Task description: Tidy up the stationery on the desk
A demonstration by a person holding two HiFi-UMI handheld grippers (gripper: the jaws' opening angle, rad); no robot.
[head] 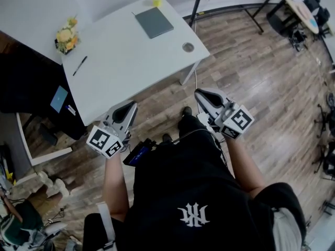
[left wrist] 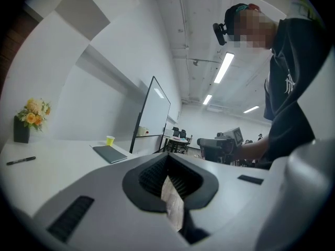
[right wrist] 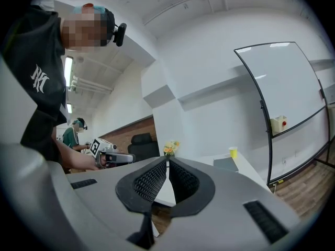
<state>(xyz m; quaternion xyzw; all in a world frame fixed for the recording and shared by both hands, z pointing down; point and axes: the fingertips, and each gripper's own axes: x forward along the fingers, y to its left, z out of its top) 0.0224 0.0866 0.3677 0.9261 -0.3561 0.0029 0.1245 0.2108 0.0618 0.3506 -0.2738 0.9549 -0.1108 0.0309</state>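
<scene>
The left gripper (head: pixel 129 107) and the right gripper (head: pixel 202 94) hang at the white desk's (head: pixel 125 67) near edge. Each has its jaws pressed together on nothing. The black pen (head: pixel 79 66) lies by the left edge and the grey notebook (head: pixel 153 22) near the far-right corner. Both are well apart from either gripper.

A: Place type?
B: Office, open-plan. White counter (head: pixel 125 61) with notebook (head: pixel 153 22) and pen (head: pixel 79 66), whiteboard (right wrist: pixel 282 103) on a stand, black office chair (right wrist: pixel 142 146).
A: More?
B: Strip lights (left wrist: pixel 224 68) on a bare ceiling, wood floor (head: pixel 261 77).
</scene>
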